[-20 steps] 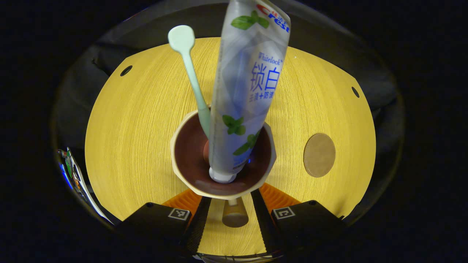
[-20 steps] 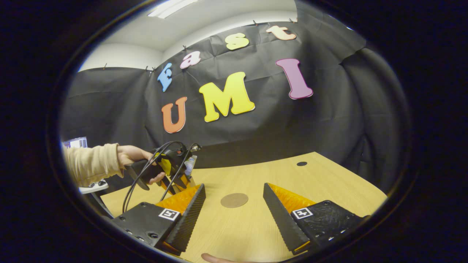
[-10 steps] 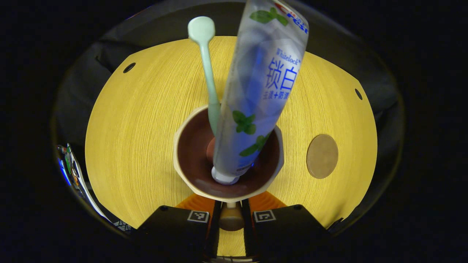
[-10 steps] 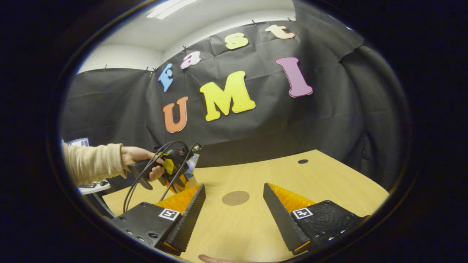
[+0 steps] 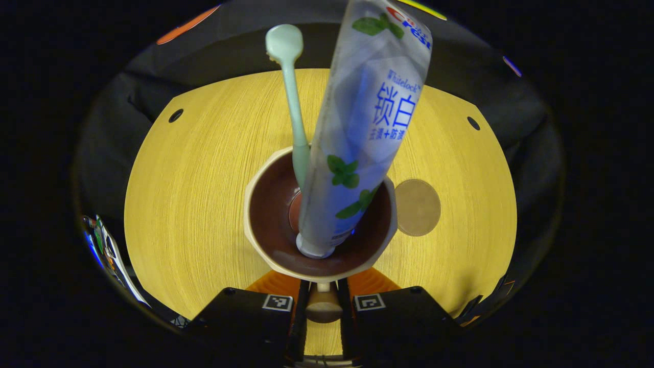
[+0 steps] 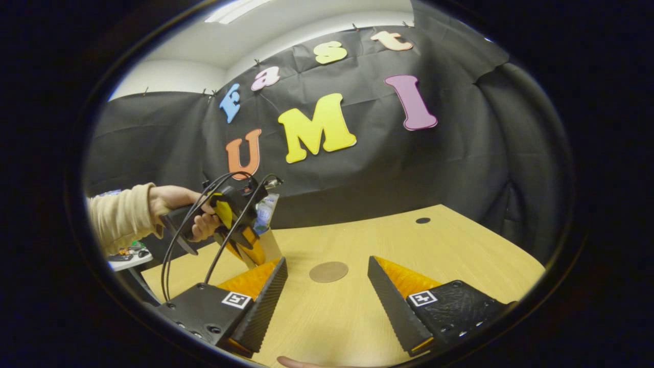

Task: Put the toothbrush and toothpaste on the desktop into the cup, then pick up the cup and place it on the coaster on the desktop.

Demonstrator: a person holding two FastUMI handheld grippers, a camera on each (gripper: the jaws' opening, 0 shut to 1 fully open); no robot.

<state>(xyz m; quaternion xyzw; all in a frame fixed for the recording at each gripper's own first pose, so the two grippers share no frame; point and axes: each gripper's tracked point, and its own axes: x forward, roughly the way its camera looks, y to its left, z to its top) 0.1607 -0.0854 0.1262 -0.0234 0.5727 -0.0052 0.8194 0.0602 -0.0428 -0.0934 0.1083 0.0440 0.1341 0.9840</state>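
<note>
A beige cup (image 5: 265, 245) with a brown inside holds the white toothpaste tube (image 5: 368, 133), cap down, and the pale green toothbrush (image 5: 288, 92), which leans on the far rim. My left gripper (image 5: 323, 306) is shut on the cup's handle at the near side. The round brown coaster (image 5: 418, 207) lies on the wooden table (image 5: 194, 194) just right of the cup. In the right gripper view, a hand (image 6: 173, 204) holds that gripper with the cup (image 6: 271, 245) tilted and raised. My right gripper (image 6: 327, 263) stands open over the table, with the coaster (image 6: 328, 272) beyond its fingertips.
Black cloth walls stand behind the table. Small round cable holes (image 5: 176, 115) (image 5: 473, 122) sit in the table's far corners. A side surface with small items (image 6: 127, 253) lies off the left edge.
My left gripper went from open around the cup's handle to shut on it. It then rose and moved right with the cup, so the coaster lies closer. The right gripper barely moved.
</note>
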